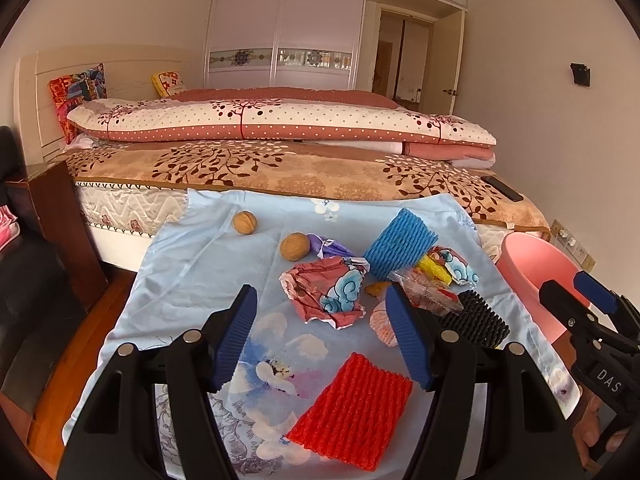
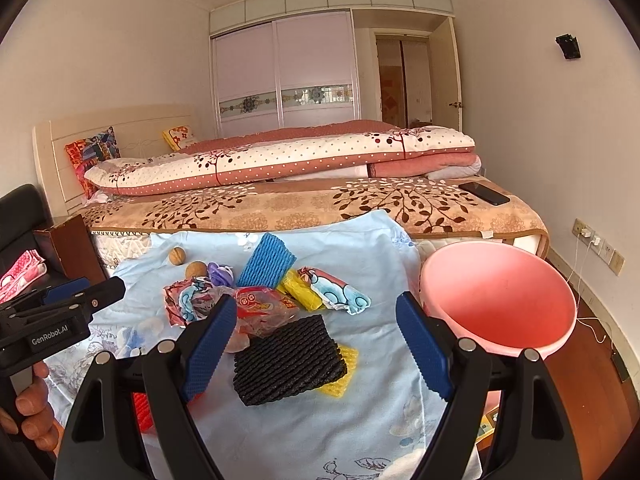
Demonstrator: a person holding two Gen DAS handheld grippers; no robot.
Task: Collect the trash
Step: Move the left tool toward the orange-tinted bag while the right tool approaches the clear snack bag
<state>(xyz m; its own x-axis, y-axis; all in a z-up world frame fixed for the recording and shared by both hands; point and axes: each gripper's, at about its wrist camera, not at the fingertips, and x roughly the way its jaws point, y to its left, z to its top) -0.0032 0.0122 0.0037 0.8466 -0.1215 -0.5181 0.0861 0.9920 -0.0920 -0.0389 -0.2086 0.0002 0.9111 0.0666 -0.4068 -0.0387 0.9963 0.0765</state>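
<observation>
Trash lies on a light blue floral cloth (image 1: 188, 280) (image 2: 372, 252). There is a red foam net (image 1: 352, 404), a black foam net (image 2: 288, 360) (image 1: 476, 320), a blue foam net (image 1: 400, 244) (image 2: 266, 260), crumpled printed wrappers (image 1: 324, 292) (image 2: 340, 290), a clear red snack bag (image 2: 264, 308), a yellow piece (image 2: 300, 290) and two walnuts (image 1: 245, 222) (image 2: 177, 256). My left gripper (image 1: 324, 340) is open and empty, above the red net and near the wrappers. My right gripper (image 2: 316, 348) is open and empty over the black net. A pink bucket (image 2: 500, 300) (image 1: 532, 264) stands at the right.
A bed with folded quilts (image 2: 280, 160) runs behind the cloth, with a phone (image 2: 484, 193) on its right corner. A dark wooden nightstand (image 1: 52, 216) stands at the left. Wall sockets with a cable (image 2: 592, 240) are at the right. The floor is wood.
</observation>
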